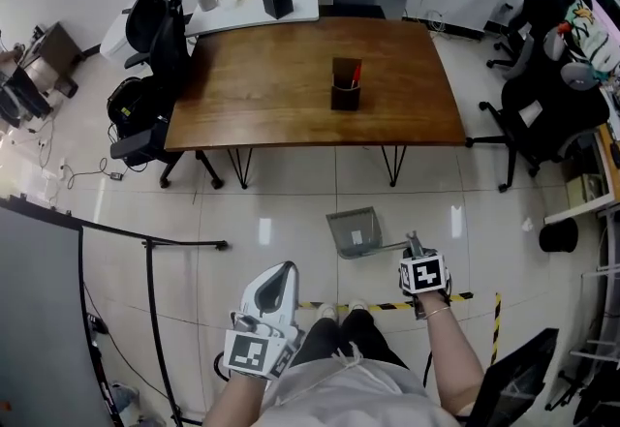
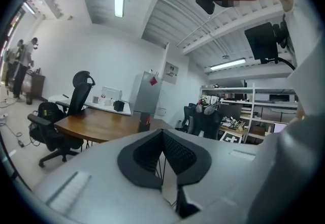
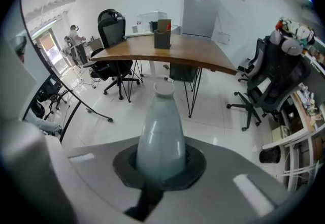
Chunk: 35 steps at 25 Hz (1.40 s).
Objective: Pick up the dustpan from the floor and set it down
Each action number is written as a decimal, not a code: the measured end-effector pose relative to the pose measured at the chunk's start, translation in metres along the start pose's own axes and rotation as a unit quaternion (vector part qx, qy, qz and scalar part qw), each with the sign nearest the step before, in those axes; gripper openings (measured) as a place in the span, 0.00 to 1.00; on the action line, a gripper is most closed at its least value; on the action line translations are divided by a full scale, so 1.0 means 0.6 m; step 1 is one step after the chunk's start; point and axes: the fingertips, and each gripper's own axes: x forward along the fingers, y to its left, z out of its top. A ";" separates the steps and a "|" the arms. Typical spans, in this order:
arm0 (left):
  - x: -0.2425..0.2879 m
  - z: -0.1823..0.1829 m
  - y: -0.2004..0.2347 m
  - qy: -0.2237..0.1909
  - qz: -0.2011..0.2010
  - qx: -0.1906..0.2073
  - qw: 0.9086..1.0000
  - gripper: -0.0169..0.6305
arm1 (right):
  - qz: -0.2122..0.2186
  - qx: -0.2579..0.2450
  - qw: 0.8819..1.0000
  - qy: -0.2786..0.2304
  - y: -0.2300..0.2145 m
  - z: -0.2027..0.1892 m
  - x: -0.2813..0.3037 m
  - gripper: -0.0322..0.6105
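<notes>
The grey dustpan (image 1: pixel 354 230) is low over the pale tiled floor in front of the person's feet, and its handle reaches right toward my right gripper (image 1: pixel 415 244). In the right gripper view the grey, tapering dustpan handle (image 3: pixel 161 134) stands out from between the jaws, with my right gripper (image 3: pixel 161 166) shut on it; the pan itself is hidden there. My left gripper (image 1: pixel 282 270) hangs to the left of the pan, apart from it. In the left gripper view my left gripper (image 2: pixel 163 134) has its dark pads meeting with nothing between them.
A wooden table (image 1: pixel 291 110) stands beyond the pan, with a dark pen holder (image 1: pixel 346 84) on it. Office chairs (image 1: pixel 153 38) stand at its left and black chairs (image 1: pixel 539 115) at its right. A black rail stand (image 1: pixel 147 243) is at the left, and striped floor tape (image 1: pixel 465 298) is by the feet.
</notes>
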 end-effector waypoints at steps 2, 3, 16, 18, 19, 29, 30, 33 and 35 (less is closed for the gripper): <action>0.020 -0.020 0.013 0.009 0.005 0.002 1.000 0.05 | -0.005 0.019 1.000 -0.004 -0.008 0.013 0.051 0.05; 0.029 -0.032 0.020 0.014 0.009 0.001 1.000 0.05 | -0.009 0.028 1.000 -0.005 -0.012 0.018 0.075 0.05; 0.059 -0.149 0.112 0.068 0.072 -0.038 0.994 0.05 | -0.013 -0.006 1.000 0.010 0.055 -0.013 0.256 0.05; 0.062 -0.153 0.115 0.069 0.074 -0.041 0.994 0.05 | -0.015 -0.013 1.000 0.002 0.057 -0.008 0.258 0.05; 0.065 -0.155 0.116 0.068 0.074 -0.042 0.994 0.05 | -0.020 -0.015 1.000 0.002 0.055 -0.009 0.259 0.05; 0.111 -0.148 0.082 0.071 0.044 -0.041 0.996 0.05 | -0.023 -0.024 0.999 0.002 0.042 -0.014 0.253 0.96; 0.113 -0.146 0.076 0.071 0.040 -0.040 0.996 0.05 | -0.021 -0.027 0.999 0.002 0.041 -0.016 0.246 0.95; 0.118 -0.134 0.059 0.068 0.032 -0.036 0.996 0.05 | -0.015 -0.033 0.999 -0.003 0.032 -0.011 0.220 0.96; 0.120 -0.122 0.047 0.064 0.029 -0.033 0.997 0.05 | -0.008 -0.033 0.999 -0.023 0.028 0.007 0.177 0.95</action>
